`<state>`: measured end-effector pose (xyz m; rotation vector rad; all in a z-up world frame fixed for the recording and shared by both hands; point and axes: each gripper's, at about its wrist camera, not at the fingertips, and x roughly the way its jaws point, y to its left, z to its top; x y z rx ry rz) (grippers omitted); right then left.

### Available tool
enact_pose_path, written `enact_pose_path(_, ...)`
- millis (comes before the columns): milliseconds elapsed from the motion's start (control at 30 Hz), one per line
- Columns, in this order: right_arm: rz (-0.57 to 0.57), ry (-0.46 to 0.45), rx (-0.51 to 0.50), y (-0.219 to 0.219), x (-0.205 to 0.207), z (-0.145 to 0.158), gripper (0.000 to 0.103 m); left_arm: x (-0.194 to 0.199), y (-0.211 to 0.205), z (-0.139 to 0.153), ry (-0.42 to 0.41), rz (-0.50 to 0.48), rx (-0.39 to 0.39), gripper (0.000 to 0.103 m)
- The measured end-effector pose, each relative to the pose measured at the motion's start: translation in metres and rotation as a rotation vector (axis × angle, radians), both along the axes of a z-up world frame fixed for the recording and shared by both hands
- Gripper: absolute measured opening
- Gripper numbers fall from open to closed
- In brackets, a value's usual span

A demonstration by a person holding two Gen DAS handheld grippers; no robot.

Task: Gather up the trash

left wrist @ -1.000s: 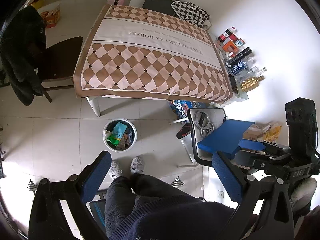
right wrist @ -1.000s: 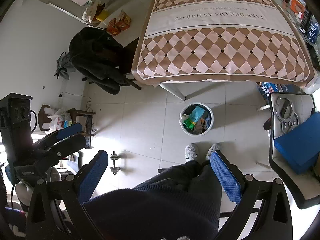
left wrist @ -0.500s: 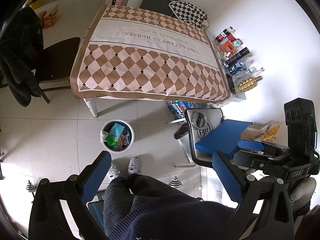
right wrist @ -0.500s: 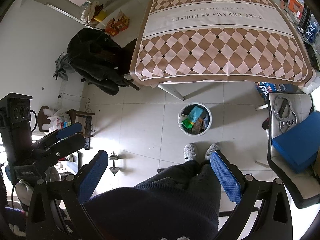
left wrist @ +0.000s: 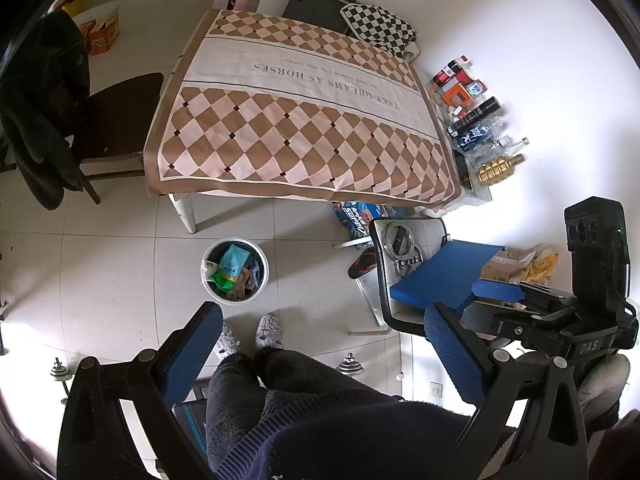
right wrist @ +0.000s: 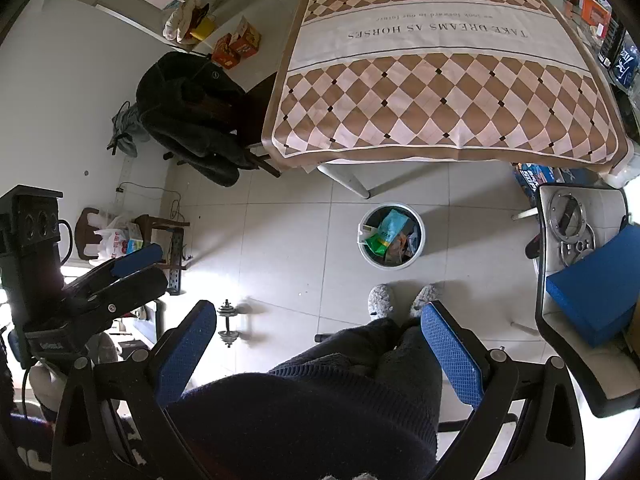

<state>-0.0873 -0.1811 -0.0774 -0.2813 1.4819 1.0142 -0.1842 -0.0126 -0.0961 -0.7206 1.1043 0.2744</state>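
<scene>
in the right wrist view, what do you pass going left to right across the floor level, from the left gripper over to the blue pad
left gripper → dumbbell → trash bin → white chair → blue pad

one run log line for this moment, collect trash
left gripper: open, empty | right gripper: open, empty | trash bin: on floor by table, wrappers inside | tablecloth: bare

Open floor round bin (left wrist: 234,270), table (left wrist: 304,128) just behind
</scene>
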Motion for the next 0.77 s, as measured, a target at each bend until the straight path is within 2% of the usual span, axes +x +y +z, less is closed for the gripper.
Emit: enact_pose_path(767, 0.013, 0.003, 0.004, -0.0053, -0.0040, -0.0015, 0.103, -0.0042, -0.0018, 0.0008, -0.009, 0.000, -0.003, 0.103)
